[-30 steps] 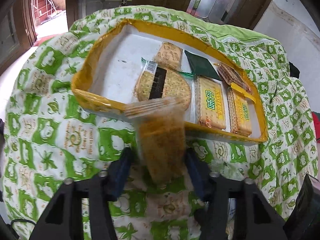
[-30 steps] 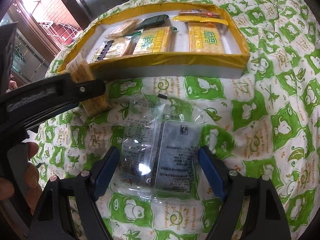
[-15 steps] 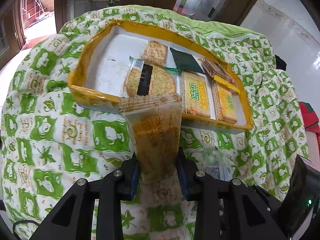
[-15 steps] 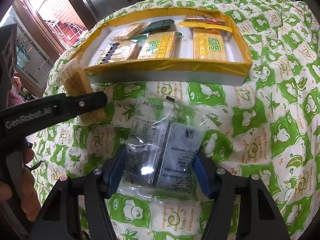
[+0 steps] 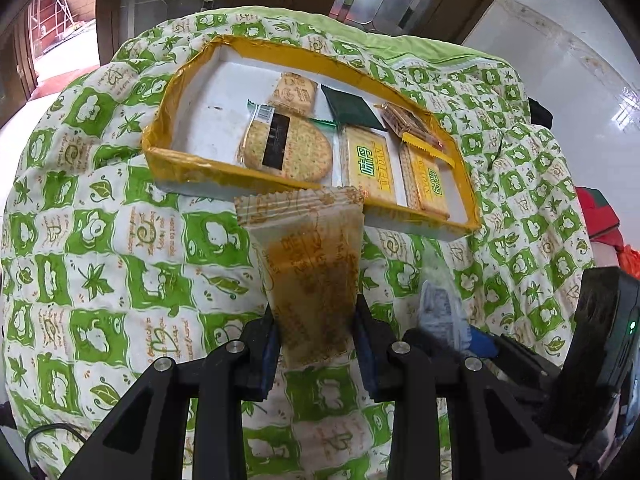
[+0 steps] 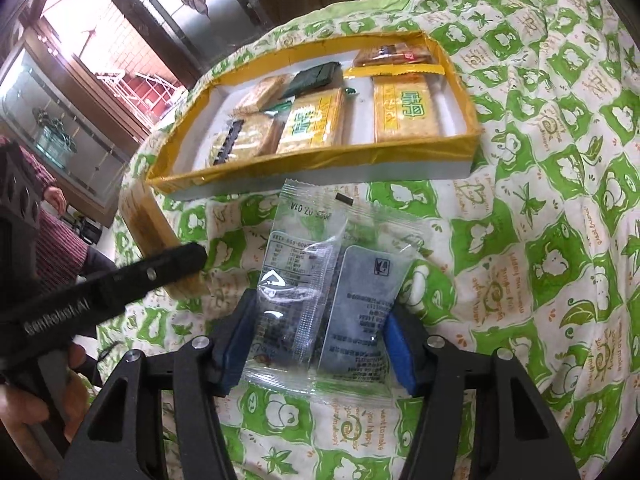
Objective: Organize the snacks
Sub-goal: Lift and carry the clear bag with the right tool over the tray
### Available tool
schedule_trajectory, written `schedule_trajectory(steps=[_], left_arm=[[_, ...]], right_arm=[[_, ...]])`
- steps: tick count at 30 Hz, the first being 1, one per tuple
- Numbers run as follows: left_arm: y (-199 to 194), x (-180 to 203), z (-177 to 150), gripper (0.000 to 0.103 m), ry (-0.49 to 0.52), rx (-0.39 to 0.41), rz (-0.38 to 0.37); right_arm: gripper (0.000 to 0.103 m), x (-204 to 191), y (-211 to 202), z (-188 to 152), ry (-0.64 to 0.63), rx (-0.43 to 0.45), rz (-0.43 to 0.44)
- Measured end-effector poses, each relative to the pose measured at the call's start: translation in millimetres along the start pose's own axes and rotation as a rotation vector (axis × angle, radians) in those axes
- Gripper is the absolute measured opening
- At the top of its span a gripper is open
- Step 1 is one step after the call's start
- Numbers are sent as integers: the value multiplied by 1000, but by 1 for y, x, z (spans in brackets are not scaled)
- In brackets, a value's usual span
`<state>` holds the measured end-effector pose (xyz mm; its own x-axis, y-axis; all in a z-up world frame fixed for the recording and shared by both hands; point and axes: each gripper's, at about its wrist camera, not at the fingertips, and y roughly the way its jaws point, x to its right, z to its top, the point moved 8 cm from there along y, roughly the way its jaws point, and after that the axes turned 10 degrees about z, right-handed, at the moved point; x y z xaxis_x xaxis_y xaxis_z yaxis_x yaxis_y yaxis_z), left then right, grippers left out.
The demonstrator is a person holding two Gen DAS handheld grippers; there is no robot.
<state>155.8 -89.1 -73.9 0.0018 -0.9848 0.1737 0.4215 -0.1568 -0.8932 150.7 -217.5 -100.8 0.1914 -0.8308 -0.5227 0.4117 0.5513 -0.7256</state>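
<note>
My left gripper (image 5: 316,344) is shut on a brown cracker packet (image 5: 310,268) and holds it up above the quilt, short of the yellow-rimmed tray (image 5: 192,168). The packet also shows in the right wrist view (image 6: 148,224). My right gripper (image 6: 320,344) is shut on a clear packet with dark contents (image 6: 332,292), lifted above the quilt. The tray (image 6: 320,164) holds a round cracker pack (image 5: 288,148), two yellow biscuit packs (image 5: 370,168), a dark green packet (image 5: 350,108) and other snacks.
A green and white quilt (image 5: 120,264) covers the surface under everything. The tray's left half (image 5: 212,104) is bare white. Doors and glass panels stand behind. A person in a striped top (image 6: 44,216) is at the left edge.
Both grippers closed on their packets and lifted them off the quilt. The left gripper rose and pulled back; the tray now looks farther away.
</note>
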Motion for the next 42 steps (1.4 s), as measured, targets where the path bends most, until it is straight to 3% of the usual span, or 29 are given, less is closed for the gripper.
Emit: schedule_trajectory(steps=[11, 15, 22, 42], left_arm=[[-9, -1, 0, 34, 1, 13, -2], [-10, 0, -1, 34, 5, 15, -2], [-14, 7, -3, 34, 14, 19, -17], [-23, 17, 9, 34, 66, 49, -2]], right_arm=[[59, -9, -28, 3, 13, 57, 46], [59, -10, -39, 6, 51, 84, 102], [59, 13, -66, 15, 83, 160, 26], [59, 17, -54, 14, 30, 141, -33]])
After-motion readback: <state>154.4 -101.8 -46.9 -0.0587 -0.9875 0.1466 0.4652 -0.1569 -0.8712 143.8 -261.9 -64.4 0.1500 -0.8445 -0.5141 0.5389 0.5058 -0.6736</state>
